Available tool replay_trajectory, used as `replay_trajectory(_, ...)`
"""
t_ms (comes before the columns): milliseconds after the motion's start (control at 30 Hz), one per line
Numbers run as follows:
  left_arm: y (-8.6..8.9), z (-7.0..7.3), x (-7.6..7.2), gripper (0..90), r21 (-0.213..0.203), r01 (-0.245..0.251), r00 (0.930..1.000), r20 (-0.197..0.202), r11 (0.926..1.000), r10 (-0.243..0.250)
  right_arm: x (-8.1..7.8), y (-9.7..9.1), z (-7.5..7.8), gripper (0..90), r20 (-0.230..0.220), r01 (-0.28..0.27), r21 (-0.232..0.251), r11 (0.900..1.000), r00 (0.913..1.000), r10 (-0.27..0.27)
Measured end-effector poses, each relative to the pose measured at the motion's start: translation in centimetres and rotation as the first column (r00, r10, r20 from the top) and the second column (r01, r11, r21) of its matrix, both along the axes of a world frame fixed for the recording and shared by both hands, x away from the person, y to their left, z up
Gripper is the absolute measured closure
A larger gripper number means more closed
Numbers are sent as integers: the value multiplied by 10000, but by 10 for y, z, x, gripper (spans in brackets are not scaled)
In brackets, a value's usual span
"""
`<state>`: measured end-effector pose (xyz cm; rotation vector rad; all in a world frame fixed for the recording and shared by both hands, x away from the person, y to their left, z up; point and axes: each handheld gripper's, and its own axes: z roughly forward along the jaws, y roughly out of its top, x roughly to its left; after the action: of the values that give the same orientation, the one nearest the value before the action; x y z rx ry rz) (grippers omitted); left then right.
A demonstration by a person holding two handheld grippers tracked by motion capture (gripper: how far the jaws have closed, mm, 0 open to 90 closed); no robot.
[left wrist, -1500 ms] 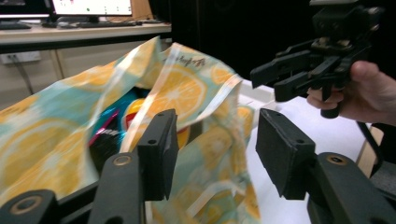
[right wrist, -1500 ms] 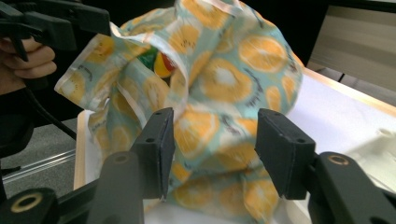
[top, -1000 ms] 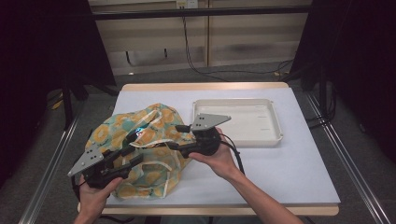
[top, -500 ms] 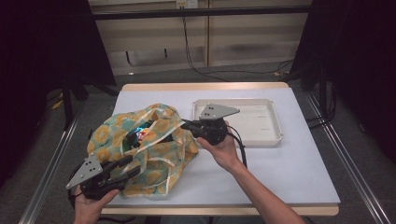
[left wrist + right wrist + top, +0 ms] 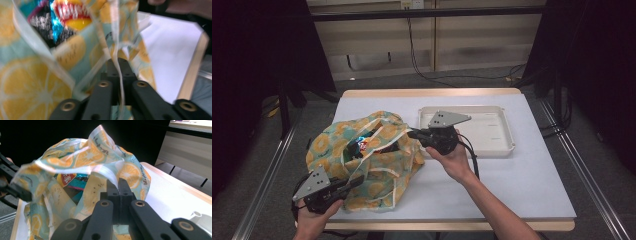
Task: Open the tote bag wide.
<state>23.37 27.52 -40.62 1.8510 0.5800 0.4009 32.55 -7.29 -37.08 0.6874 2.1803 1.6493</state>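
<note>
A cloth bag [image 5: 329, 145] printed with orange slices lies on the left half of the white table [image 5: 522, 185]. Its mouth gapes, showing a colourful snack packet [image 5: 363, 145] inside. My left gripper [image 5: 357, 181], at the bag's near side, is shut on a white strap [image 5: 115, 37] of the bag; its jaws have just been closing with the strap between them. My right gripper [image 5: 410, 133] is shut on the bag's rim at the right side. In the right gripper view the jaws [image 5: 118, 183] pinch the fabric [image 5: 87, 155], and the packet [image 5: 67, 179] shows in the opening.
A shallow white tray [image 5: 507, 146] stands at the back right of the table, just behind my right hand. Black cables run along the floor beyond the table's far edge. Metal rails flank the table on both sides.
My right gripper has moved to the right and a little farther back with the bag's rim, stretching the mouth wider. The left gripper has kept almost still at the near side.
</note>
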Motion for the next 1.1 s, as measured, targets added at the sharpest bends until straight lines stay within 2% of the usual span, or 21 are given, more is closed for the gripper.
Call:
replay_trajectory(33, 3, 7, 0, 900, 2, -140, 9998, 122, 9999, 140, 0, 0, 0, 900, -1, -15, 20, 10000, 10000, 15)
replay_trajectory(67, 9, 19, 4, 900, -302, -290, 9991, 297, 9991, 299, 1, -1, 1, 900, 24, -4, 24, 10000, 10000, 4)
replay_trajectory(100, 9, 19, 4, 900, -302, -290, 9991, 297, 9991, 299, 1, -1, 1, 900, 24, -4, 24, 10000, 10000, 4)
replay_trajectory(133, 12, 24, 7, 900, -515, -257, 9991, 310, 9983, 274, 1, -2, 2, 900, 22, 4, 41, 10000, 10000, -4)
replay_trajectory(233, 23, 39, 19, 900, -808, -734, 9962, 399, 9940, 768, 3, -6, 2, 873, 13, 236, -10, 9997, 9997, -236)
replay_trajectory(367, 34, 49, 39, 900, -793, -1203, 9913, 448, 9896, 1241, 8, -8, 1, 862, -35, 321, 35, 9995, 9995, -321)
replay_trajectory(467, 38, 52, 54, 900, -761, -1359, 9896, 369, 9878, 1390, 13, -7, 0, 855, -64, 374, 147, 9992, 9993, -373)
replay_trajectory(500, 40, 54, 64, 900, -913, -1308, 9907, 246, 9872, 1335, 15, -6, -1, 853, -107, 394, 199, 9990, 9992, -392)
replay_trajectory(567, 41, 54, 68, 900, -889, -1383, 9897, 257, 9864, 1410, 17, -6, -1, 849, -96, 426, 211, 9989, 9991, -424)
replay_trajectory(633, 43, 56, 77, 900, -817, -1403, 9899, 96, 9867, 1415, 23, -4, -3, 791, -159, 586, 266, 9979, 9982, -582)
replay_trajectory(667, 43, 57, 81, 900, -809, -1515, 9883, 56, 9851, 1525, 23, -4, -3, 791, -159, 586, 266, 9979, 9982, -582)
replay_trajectory(700, 44, 56, 86, 900, -971, -1459, 9892, -39, 9845, 1463, 25, -4, -3, 762, -174, 628, 276, 9976, 9979, -623)
replay_trajectory(733, 45, 56, 90, 900, -965, -1527, 9883, -88, 9835, 1525, 27, -4, -3, 755, -192, 631, 298, 9976, 9979, -626)
replay_trajectory(767, 45, 56, 95, 900, -1049, -1547, 9880, -196, 9824, 1535, 28, -3, -3, 729, -205, 605, 347, 9976, 9980, -598)
replay_trajectory(800, 45, 55, 99, 900, -910, -1722, 9850, -239, 9809, 1707, 28, -3, -2, 695, -182, 518, 403, 9978, 9985, -511)
replay_trajectory(867, 46, 54, 107, 900, -930, -1715, 9851, -279, 9808, 1696, 29, 0, 1, 667, -141, 417, 448, 9981, 9991, -411)
replay_trajectory(900, 46, 54, 111, 900, -888, -1871, 9822, -313, 9783, 1850, 29, 1, 3, 665, -108, 408, 431, 9982, 9991, -404)
replay_trajectory(1000, 44, 55, 121, 900, -897, -1677, 9856, -381, 9817, 1649, 31, 6, 9, 673, -172, 292, 482, 9984, 9994, -284)
replay_trajectory(1033, 44, 56, 123, 900, -905, -1594, 9869, -400, 9831, 1563, 33, 10, 13, 726, -101, 203, 557, 9982, 9998, -198)
replay_trajectory(1067, 43, 56, 125, 900, -866, -1564, 9873, -426, 9839, 1531, 33, 10, 13, 726, -101, 203, 557, 9982, 9998, -198)
replay_trajectory(1100, 42, 56, 127, 900, -757, -1613, 9865, -408, 9840, 1585, 35, 12, 15, 803, -54, 91, 542, 9985, 9999, -88)
